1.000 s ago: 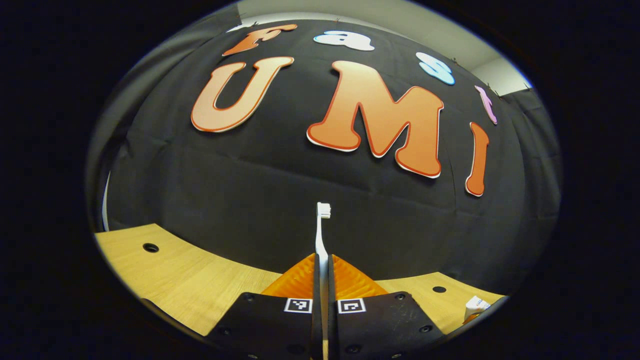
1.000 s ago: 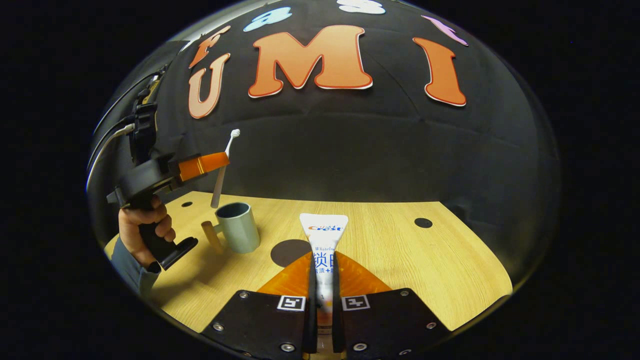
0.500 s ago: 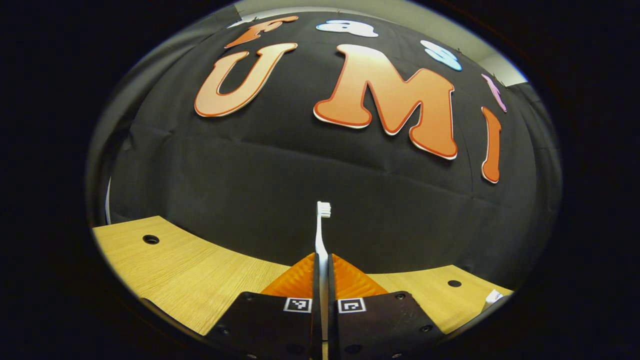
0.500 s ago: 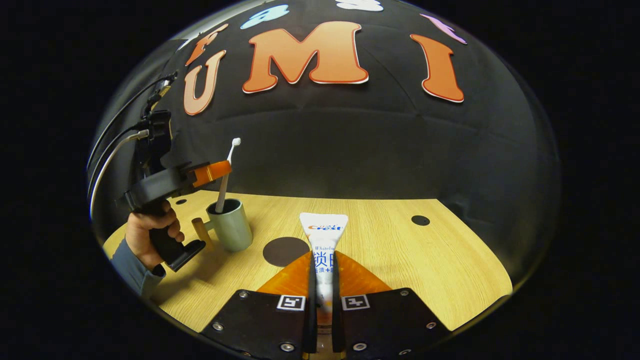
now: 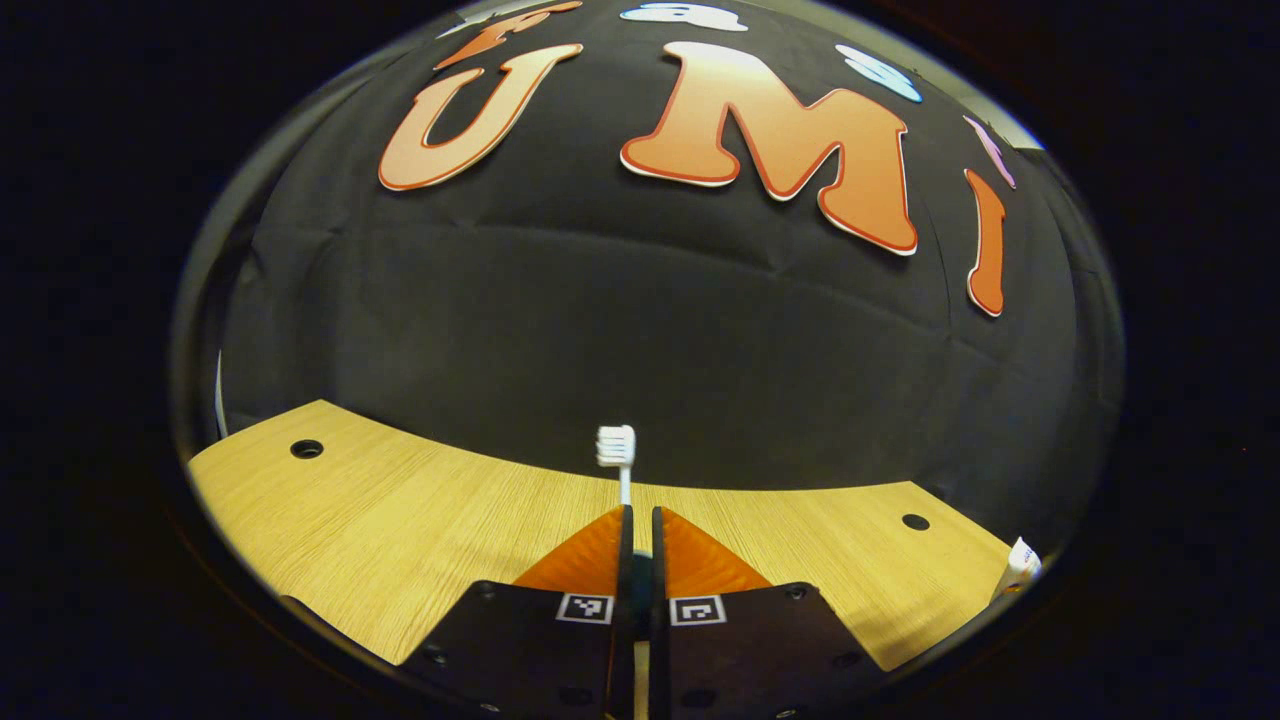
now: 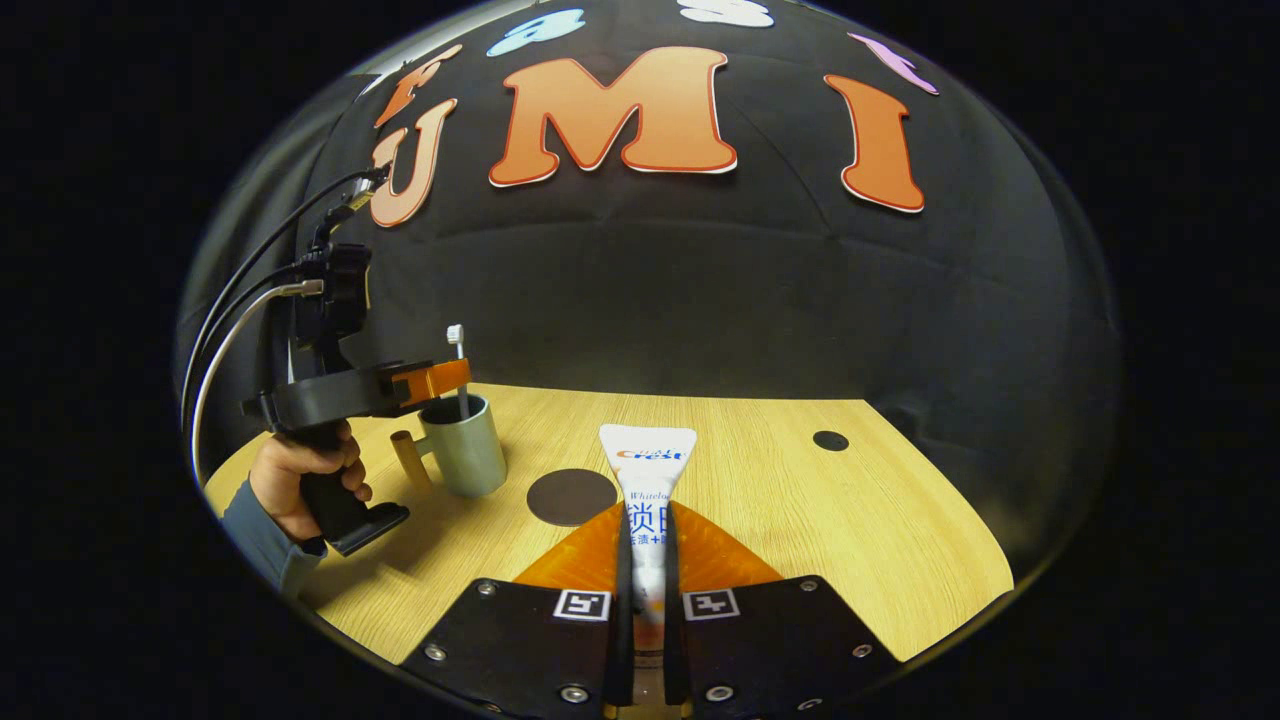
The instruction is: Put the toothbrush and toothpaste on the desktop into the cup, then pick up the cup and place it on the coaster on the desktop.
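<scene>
Inside the cup (image 6: 463,446), toothbrush (image 6: 457,355) now lower, left hand-held gripper (image 6: 447,380) barely parted; right (image 6: 642,545) clamping toothpaste (image 6: 645,470).

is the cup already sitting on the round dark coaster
No. In the right gripper view the cup stands on the bare wooden desktop, apart from the coaster, which lies beside it with nothing on it.

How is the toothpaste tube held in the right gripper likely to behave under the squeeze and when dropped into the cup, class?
The toothpaste tube is probably soft: its flat crimped end fans out wide above the right gripper. It looks light. Standing in the cup, it would likely lean on the rim beside the toothbrush.
</scene>
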### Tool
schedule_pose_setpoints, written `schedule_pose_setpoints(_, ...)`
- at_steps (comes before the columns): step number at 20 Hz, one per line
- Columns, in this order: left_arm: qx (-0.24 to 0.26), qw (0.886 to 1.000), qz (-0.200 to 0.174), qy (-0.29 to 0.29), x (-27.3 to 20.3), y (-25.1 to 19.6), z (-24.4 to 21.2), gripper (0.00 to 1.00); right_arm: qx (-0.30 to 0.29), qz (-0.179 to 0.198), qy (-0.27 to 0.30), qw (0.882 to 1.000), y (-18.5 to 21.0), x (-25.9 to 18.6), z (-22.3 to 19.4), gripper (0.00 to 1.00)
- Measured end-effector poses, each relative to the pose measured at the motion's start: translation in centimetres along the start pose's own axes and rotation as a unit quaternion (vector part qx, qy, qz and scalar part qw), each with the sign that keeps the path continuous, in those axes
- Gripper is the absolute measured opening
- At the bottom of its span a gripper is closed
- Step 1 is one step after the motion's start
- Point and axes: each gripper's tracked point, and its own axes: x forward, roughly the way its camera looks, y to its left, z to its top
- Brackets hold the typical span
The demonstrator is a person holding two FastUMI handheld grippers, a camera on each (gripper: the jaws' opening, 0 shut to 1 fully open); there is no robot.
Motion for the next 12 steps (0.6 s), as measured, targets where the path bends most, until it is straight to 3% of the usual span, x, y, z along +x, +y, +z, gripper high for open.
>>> schedule_pose_setpoints(3,0.001,0.999,-0.002,0.032,-1.1,0.1,-1.4,0.1,0.003,-0.002,-0.015,1.0,0.0,-0.8,1.2,0.12)
schedule_pose_setpoints(6,0.012,0.998,-0.006,0.059,-2.3,0.7,-1.8,0.23,0.026,0.008,-0.032,0.999,0.6,-1.3,2.3,0.12)
schedule_pose_setpoints(7,0.011,0.998,-0.008,0.058,-2.7,1.0,-1.8,0.36,0.028,0.009,-0.037,0.999,0.6,-1.3,2.7,0.12)
schedule_pose_setpoints(8,0.011,0.998,-0.011,0.057,-3.2,1.2,-1.6,0.43,0.029,0.008,-0.042,0.999,0.6,-1.4,2.9,0.12)
schedule_pose_setpoints(11,0.039,0.997,-0.018,0.068,-4.2,1.4,-1.3,0.84,0.023,0.01,-0.052,0.998,1.1,-1.1,4.0,0.12)
schedule_pose_setpoints(12,0.051,0.997,-0.019,0.063,-4.6,1.6,-0.7,0.83,0.022,0.012,-0.057,0.998,1.3,-0.9,4.3,0.12)
